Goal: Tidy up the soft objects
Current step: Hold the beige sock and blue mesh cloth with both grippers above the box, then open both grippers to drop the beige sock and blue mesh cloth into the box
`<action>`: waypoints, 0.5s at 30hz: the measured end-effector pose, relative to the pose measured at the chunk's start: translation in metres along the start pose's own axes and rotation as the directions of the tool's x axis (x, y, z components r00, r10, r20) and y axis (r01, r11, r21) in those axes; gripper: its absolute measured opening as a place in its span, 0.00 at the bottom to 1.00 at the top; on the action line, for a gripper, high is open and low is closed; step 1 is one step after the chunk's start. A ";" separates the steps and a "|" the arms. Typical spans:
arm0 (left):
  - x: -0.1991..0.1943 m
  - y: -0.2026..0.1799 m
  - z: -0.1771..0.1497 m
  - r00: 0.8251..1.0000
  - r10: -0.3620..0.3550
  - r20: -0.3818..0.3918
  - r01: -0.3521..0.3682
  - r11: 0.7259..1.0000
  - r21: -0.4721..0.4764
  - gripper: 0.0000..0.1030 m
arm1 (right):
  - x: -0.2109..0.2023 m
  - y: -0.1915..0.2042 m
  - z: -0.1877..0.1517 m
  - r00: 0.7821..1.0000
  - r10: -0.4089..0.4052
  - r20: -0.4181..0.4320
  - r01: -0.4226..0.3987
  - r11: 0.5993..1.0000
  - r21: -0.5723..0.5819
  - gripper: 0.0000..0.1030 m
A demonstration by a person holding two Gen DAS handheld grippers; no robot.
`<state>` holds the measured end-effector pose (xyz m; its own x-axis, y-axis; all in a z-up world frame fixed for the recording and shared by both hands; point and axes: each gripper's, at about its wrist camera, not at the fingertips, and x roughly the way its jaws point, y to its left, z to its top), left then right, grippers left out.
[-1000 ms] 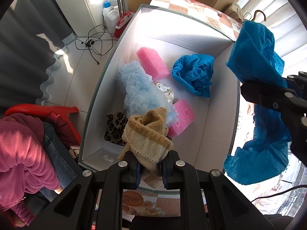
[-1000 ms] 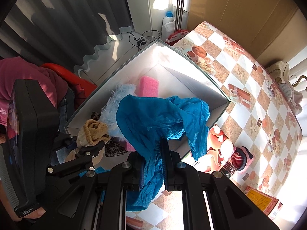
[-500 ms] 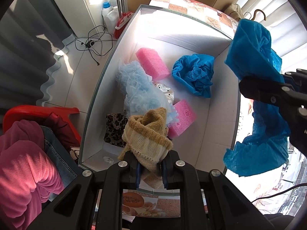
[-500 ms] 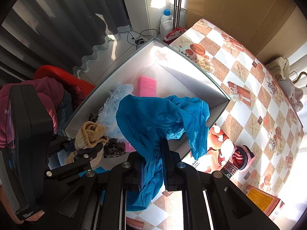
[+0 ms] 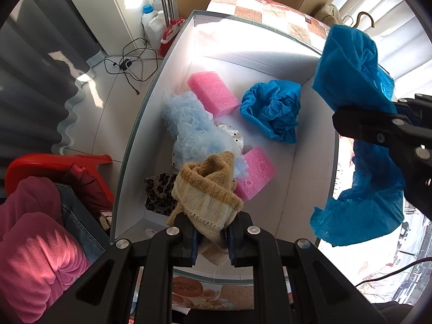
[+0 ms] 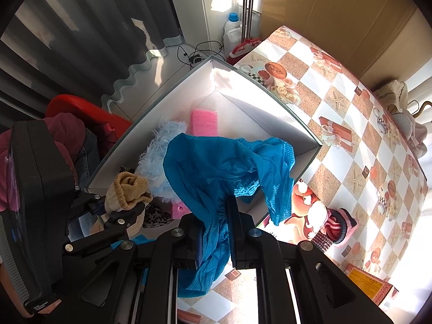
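Placing step in hand. Tan knit sock (image 5: 208, 189) is clamped in left tool (image 5: 210, 236), blue mesh cloth (image 6: 216, 172) in right tool (image 6: 214, 232), both held above the white box (image 5: 151, 102) at frame centre. Release into box judged next.

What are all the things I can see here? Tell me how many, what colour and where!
white box: 1, white, on the table
pink sponges: 2, pink, in the box
fluffy cloth: 1, pale blue, in the box
crumpled blue cloth: 1, blue, in the box
leopard cloth: 1, brown-black, box corner
tablecloth: 1, checked, beside the box
striped knit item: 1, pink-red, on the tablecloth
red chair: 1, red, on the floor
bottles: 2, white, on the floor
knit sock: 1, tan, in left tool
blue cloth: 1, blue, in right tool
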<state>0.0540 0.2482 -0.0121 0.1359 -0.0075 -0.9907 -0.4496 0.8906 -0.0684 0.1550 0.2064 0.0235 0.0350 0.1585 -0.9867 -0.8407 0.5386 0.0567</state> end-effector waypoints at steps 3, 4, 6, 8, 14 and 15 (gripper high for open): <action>-0.001 -0.002 0.003 1.000 0.004 0.002 -0.004 1.000 0.008 0.17 | 0.000 -0.002 0.002 1.000 0.002 0.001 -0.002 1.000 0.003 0.14; -0.001 -0.002 0.003 1.000 0.004 0.002 -0.004 1.000 0.009 0.17 | 0.000 -0.002 0.003 1.000 0.002 0.002 -0.003 1.000 0.003 0.14; -0.002 -0.002 0.004 1.000 0.005 0.002 -0.005 1.000 0.012 0.17 | 0.000 -0.002 0.004 1.000 0.005 0.002 -0.005 1.000 0.004 0.14; -0.003 -0.002 0.004 1.000 0.005 0.003 -0.005 1.000 0.012 0.17 | 0.000 -0.002 0.004 1.000 0.006 0.003 -0.006 1.000 0.005 0.14; -0.005 -0.001 0.009 1.000 0.010 0.010 -0.010 1.000 0.014 0.17 | 0.000 -0.002 0.004 1.000 0.008 0.002 -0.008 1.000 0.007 0.14; -0.006 -0.001 0.010 1.000 0.010 0.010 -0.010 1.000 0.015 0.17 | 0.000 -0.002 0.004 1.000 0.007 0.003 -0.007 1.000 0.006 0.14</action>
<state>0.0622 0.2518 -0.0054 0.1404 0.0064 -0.9901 -0.4375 0.8974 -0.0562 0.1593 0.2086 0.0240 0.0310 0.1650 -0.9858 -0.8377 0.5423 0.0645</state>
